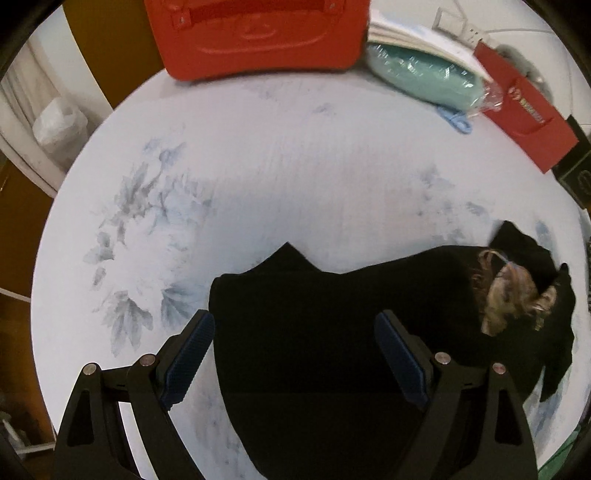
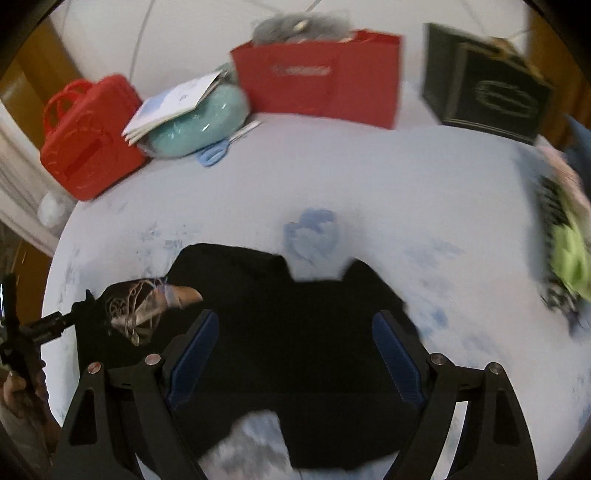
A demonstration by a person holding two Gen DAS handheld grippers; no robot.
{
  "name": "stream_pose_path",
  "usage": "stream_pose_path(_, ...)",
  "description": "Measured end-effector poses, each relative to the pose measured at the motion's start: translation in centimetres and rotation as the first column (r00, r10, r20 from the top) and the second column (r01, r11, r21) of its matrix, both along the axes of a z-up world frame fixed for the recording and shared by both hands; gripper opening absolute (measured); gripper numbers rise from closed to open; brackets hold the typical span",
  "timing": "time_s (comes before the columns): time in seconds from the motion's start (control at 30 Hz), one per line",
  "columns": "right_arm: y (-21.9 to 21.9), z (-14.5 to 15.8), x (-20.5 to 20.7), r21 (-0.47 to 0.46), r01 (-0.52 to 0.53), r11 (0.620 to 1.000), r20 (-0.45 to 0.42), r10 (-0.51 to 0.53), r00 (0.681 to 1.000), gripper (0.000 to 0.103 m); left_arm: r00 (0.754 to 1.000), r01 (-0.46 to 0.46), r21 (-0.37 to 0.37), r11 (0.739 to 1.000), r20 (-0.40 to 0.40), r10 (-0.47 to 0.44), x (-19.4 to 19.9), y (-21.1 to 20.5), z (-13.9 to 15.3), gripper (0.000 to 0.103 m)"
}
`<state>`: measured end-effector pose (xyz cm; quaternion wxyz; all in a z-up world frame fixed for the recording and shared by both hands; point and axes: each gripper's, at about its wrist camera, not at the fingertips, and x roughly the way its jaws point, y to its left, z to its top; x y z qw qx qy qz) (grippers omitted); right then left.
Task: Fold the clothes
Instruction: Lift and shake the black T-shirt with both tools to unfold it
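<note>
This looks like a home, most likely a bedroom. The surface under both claws is a pale sheet (image 1: 295,177) printed with faded blue-grey leaves and flowers, like bedding. Far ahead of the left claw, personal clutter lines the sheet's edge: a red case (image 1: 255,33), a teal bundle in clear plastic (image 1: 424,79) under some booklets (image 1: 417,35), blue scissors (image 1: 456,122) and a red gift bag (image 1: 524,114). Ahead and right of the right claw stands a dark gift box (image 2: 487,88); further right lies a heap of clothes (image 2: 565,236). Wood panelling (image 1: 22,221) and a pale curtain (image 1: 26,96) show far left of the left claw.
</note>
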<state>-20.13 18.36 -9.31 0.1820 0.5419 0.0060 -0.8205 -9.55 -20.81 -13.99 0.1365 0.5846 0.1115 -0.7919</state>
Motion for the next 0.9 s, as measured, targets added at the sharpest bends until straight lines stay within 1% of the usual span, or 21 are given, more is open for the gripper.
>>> stream_pose_path(0.07, -1.6, -0.9, -1.4, 0.008, -0.032, 0.999, 0.019, 0.031, 0.999, 0.083, 1.0, -0.007, 0.0, 1.0, 0.013, 0.007, -0.6, -0.5, -0.8, 0.089)
stream_pose_path(0.13, -3.3, -1.9, -2.9, 0.015, -0.064, 0.998, 0.043, 0.063, 0.997, 0.078, 1.0, -0.014, -0.008, 1.0, 0.021, 0.014, -1.0, -1.1, -1.4, 0.089)
stream_pose_path(0.2, -4.5, -3.2, -4.2, 0.031, -0.08, 0.996, 0.076, 0.077, 0.994, 0.078, 0.999, -0.033, -0.014, 0.999, 0.036, 0.033, -1.3, -1.8, -2.0, 0.089)
stream_pose_path(0.23, -5.1, -3.9, -4.7, 0.041, -0.087, 0.995, 0.091, 0.083, 0.992, 0.078, 0.998, -0.044, -0.007, 0.999, 0.046, 0.044, -1.4, -2.1, -2.4, 0.089)
stream_pose_path(0.27, -5.5, -4.6, -5.0, 0.054, -0.094, 0.994, 0.103, 0.088, 0.991, 0.078, 0.997, -0.051, 0.019, 0.999, 0.053, 0.05, -1.4, -2.4, -2.9, 0.089)
stream_pose_path(0.33, -6.4, -6.1, -5.5, 0.078, -0.112, 0.991, 0.132, 0.101, 0.986, 0.076, 0.996, -0.08, 0.059, 0.995, 0.037, 0.078, -1.1, -2.8, -3.3, 0.089)
stream_pose_path(0.37, -6.8, -6.7, -5.5, 0.079, -0.132, 0.988, 0.153, 0.119, 0.981, 0.049, 0.995, -0.093, 0.063, 0.994, 0.028, 0.091, -0.9, -2.7, -3.3, 0.087)
stream_pose_path(0.4, -7.3, -7.1, -5.4, 0.087, -0.157, 0.984, 0.16, 0.141, 0.977, 0.045, 0.996, -0.087, 0.058, 0.995, 0.017, 0.086, -0.7, -2.4, -3.1, 0.083)
stream_pose_path(0.43, -7.9, -6.7, -4.9, 0.109, -0.19, 0.976, 0.136, 0.175, 0.975, 0.025, 0.998, -0.07, 0.059, 0.996, 0.005, 0.07, -0.6, -2.0, -2.8, 0.065)
stream_pose_path(0.47, -8.5, -6.3, -4.4, 0.132, -0.222, 0.966, 0.112, 0.208, 0.972, 0.016, 0.999, -0.041, 0.093, 0.995, -0.009, 0.042, -0.7, -1.4, -2.4, 0.029)
stream_pose_path(0.5, -9.0, -5.8, -4.0, 0.15, -0.246, 0.958, 0.087, 0.235, 0.968, 0.014, 1.0, -0.023, 0.126, 0.992, -0.014, 0.025, -0.8, -1.0, -2.0, 0.013)
stream_pose_path(0.53, -8.9, -4.8, -3.6, 0.148, -0.248, 0.957, 0.054, 0.243, 0.969, 0.013, 1.0, -0.019, 0.123, 0.992, -0.014, 0.021, -1.0, -0.7, -1.5, 0.013)
stream_pose_path(0.57, -8.5, -3.3, -3.3, 0.126, -0.236, 0.963, 0.013, 0.237, 0.971, 0.012, 0.999, -0.012, 0.095, 0.995, -0.034, 0.015, -1.1, -0.4, -0.3, 0.013)
stream_pose_path(0.6, -7.8, -1.5, -2.9, 0.092, -0.224, 0.97, -0.028, 0.227, 0.973, 0.011, 0.998, -0.007, 0.085, 0.996, -0.063, 0.012, -1.1, -0.2, 1.0, 0.012)
stream_pose_path(0.63, -7.0, 0.7, -2.3, 0.059, -0.212, 0.975, -0.08, 0.217, 0.973, 0.005, 0.995, -0.007, 0.08, 0.997, -0.099, 0.015, -0.9, -0.2, 2.5, 0.012)
stream_pose_path(0.67, -6.0, 3.5, -1.3, 0.034, -0.202, 0.979, -0.149, 0.205, 0.967, 0.005, 0.987, 0.003, 0.067, 0.998, -0.159, 0.008, -0.4, -0.1, 4.9, 0.012)
stream_pose_path(0.7, -5.0, 6.5, -0.2, 0.012, -0.196, 0.98, -0.225, 0.194, 0.955, 0.005, 0.979, 0.013, 0.051, 0.999, -0.206, -0.002, -0.1, 0.0, 6.9, 0.012)
stream_pose_path(0.77, -3.2, 11.8, 2.2, -0.015, -0.194, 0.981, -0.364, 0.175, 0.915, 0.005, 0.942, 0.054, 0.019, 0.998, -0.333, -0.044, 1.1, 0.7, 12.5, 0.012)
stream_pose_path(0.8, -2.3, 14.5, 3.3, -0.029, -0.192, 0.981, -0.432, 0.161, 0.887, 0.005, 0.921, 0.073, 0.003, 0.997, -0.385, -0.066, 1.5, 1.1, 14.9, 0.012)
stream_pose_path(0.87, -0.8, 19.5, 5.4, -0.044, -0.181, 0.983, -0.553, 0.126, 0.823, 0.005, 0.872, 0.116, -0.046, 0.992, -0.474, -0.124, 1.6, 2.2, 19.7, 0.013)
stream_pose_path(0.9, -0.4, 21.1, 5.7, -0.042, -0.171, 0.984, -0.587, 0.114, 0.802, 0.005, 0.854, 0.115, -0.073, 0.991, -0.501, -0.137, 0.8, 2.5, 21.1, 0.014)
